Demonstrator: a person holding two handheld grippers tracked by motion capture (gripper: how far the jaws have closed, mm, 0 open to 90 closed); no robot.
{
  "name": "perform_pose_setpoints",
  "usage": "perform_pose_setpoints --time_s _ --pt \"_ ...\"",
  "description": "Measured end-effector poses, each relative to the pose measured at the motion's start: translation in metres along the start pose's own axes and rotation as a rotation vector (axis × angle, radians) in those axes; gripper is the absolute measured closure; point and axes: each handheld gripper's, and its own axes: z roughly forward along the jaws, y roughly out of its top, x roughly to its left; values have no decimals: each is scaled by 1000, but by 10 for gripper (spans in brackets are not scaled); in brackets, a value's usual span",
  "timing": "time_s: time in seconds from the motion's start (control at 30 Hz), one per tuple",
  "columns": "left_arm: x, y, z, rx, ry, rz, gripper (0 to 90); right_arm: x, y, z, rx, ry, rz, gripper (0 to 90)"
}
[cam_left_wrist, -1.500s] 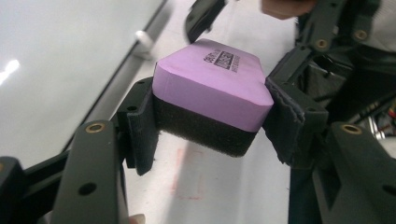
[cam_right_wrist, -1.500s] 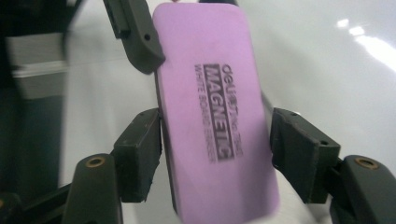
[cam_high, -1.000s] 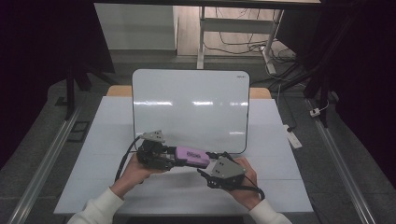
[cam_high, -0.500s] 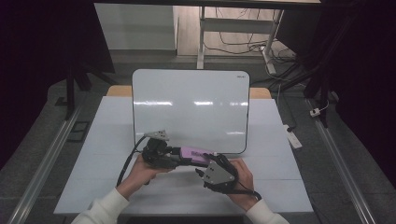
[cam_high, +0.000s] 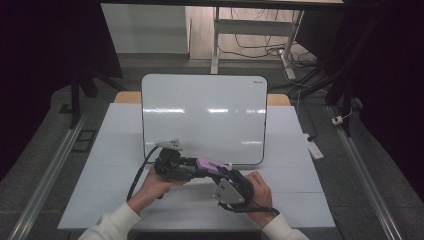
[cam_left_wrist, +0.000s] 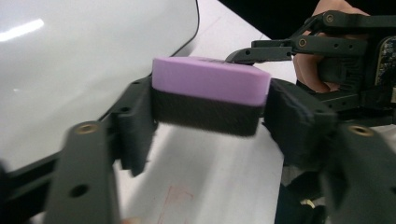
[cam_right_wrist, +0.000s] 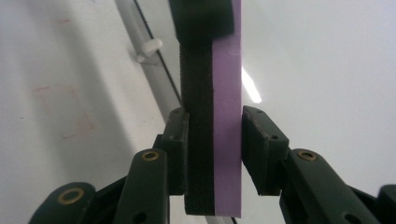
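- The white table (cam_high: 100, 200) is taking up the middle of the high view; the whiteboard (cam_high: 202, 117) is lying on its far half, and everything below is placed against that board
- Two sleeved forearms are coming in from the near edge, both hands meeting just off the whiteboard's near edge, toward its right corner
- The left gripper (cam_high: 186, 169) is sitting just in front of that near edge with its cable looping away from the board; its jaws have just been opening, and in the left gripper view they are standing a little off the ends of the eraser (cam_left_wrist: 210, 95), so the hold is looking released
- The right gripper (cam_high: 231, 176) is lying next to it, a touch farther from the board, its grey plate facing up; its jaws have just been closing, and in the right gripper view the pads (cam_right_wrist: 177, 149) are pressing on the eraser's dark felt face and purple back, clamped on it
- The eraser is hanging between the two grippers, just off the whiteboard's near edge, above the table; purple side up in the left gripper view
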Motion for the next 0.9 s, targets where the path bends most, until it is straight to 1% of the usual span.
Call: perform_pose_setpoints --time_s 0.03,0.17,0.3,0.43,0.47,0.53,0.6,0.7,0.77,0.83,0.9 --pt "-1 0 -1 -10 2 4 315 -1 0 0 0 -9 3 630" --pt "-3 0 -7 -40 37 28 243 -9 -3 -3 -14 -15 55 636" --pt "-6 0 -15 -66 67 51 212 -19 -7 -6 -31 -19 123 639" --pt "-9 -3 -24 -77 105 79 208 -32 -10 -12 -57 -24 207 641" --pt "-10 -4 -27 -78 121 91 206 -34 -11 -13 -61 -27 227 641" --pt "-13 -8 -33 -73 149 109 203 -42 -13 -16 -73 -34 282 641" --pt "-15 -13 -38 -70 169 120 202 -47 -15 -18 -76 -42 325 641" --pt "-18 -22 -46 -56 213 137 198 -55 -17 -21 -79 -70 372 641" --pt "-19 -29 -53 -47 250 146 195 -63 -17 -23 -83 -89 421 641" --pt "-19 -37 -60 -40 289 149 193 -73 -17 -25 -85 -129 472 641" --pt "-17 -46 -68 -39 322 141 192 -85 -18 -26 -83 -168 532 640"
